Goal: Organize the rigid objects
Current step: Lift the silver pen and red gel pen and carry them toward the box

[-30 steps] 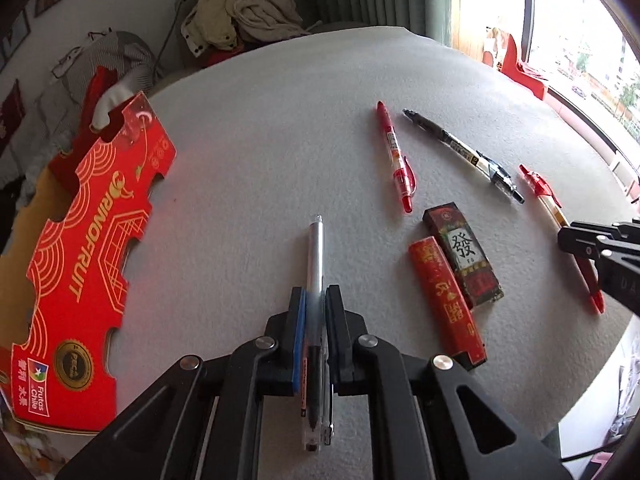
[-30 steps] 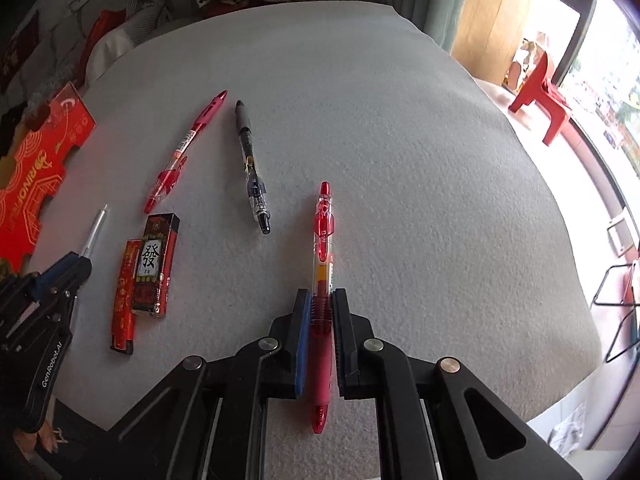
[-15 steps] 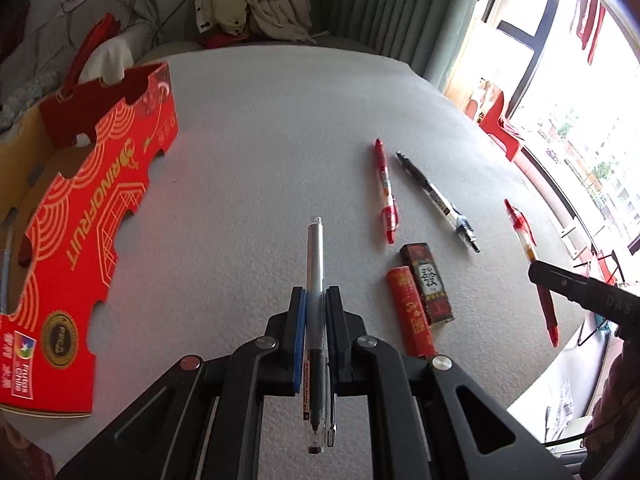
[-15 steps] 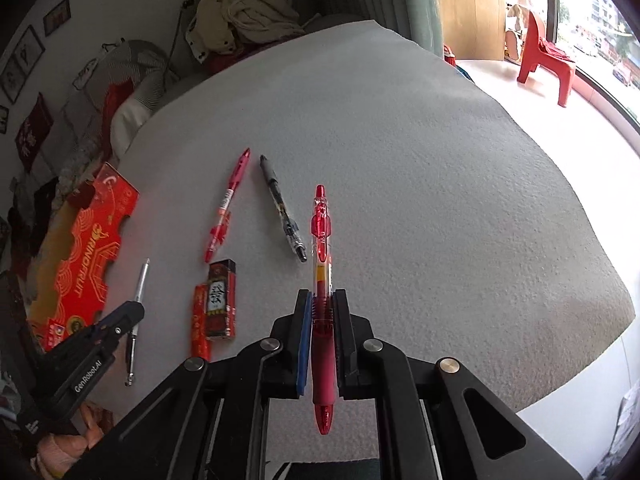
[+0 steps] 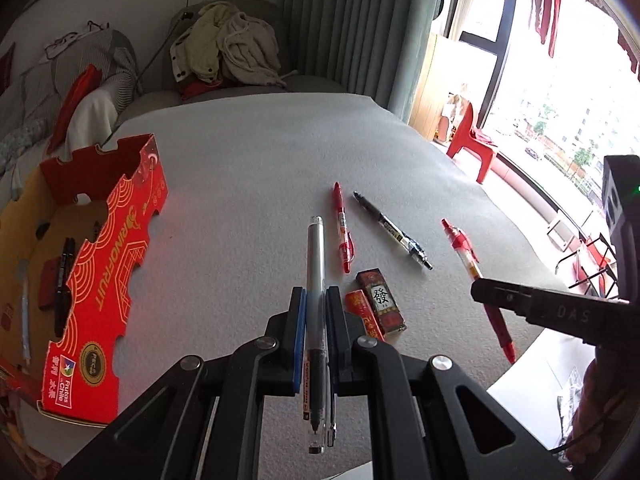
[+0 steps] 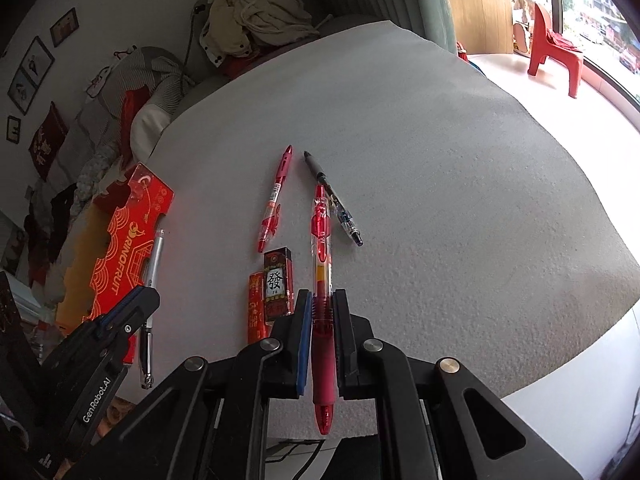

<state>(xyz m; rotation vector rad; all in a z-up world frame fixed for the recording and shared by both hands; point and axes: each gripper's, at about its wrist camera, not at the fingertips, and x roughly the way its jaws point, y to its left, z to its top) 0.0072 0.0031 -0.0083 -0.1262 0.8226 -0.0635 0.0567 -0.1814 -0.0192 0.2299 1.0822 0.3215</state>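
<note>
A: What is the left hand-held gripper [image 5: 316,312] doing?

B: It is clenching a clear pen [image 5: 315,280] with a silver barrel between its two fingers. The pen is pointing away from the camera and hanging above the grey tabletop [image 5: 248,168], not touching it.

A: And the right hand-held gripper [image 6: 322,316]?

B: It is gripping a red pen [image 6: 321,248] the same way, also lifted off the tabletop, with the pen's grip section sitting between the pads.

A: What is lying loose on the tabletop?

B: A second red pen [image 5: 343,232] and a black pen [image 5: 394,232] are lying side by side, near each other but apart. In front of them two small boxes are resting against each other: a dark box with a Chinese character [image 5: 381,300] and a plain red box [image 5: 362,314].

A: Where is the container?

B: An open red cardboard tray [image 5: 108,276] printed with gold patterns is standing at the left edge of the tabletop. Inside it a black pen-like object [image 5: 64,276] is lying; other items in there are too shadowed for me to identify.
</note>
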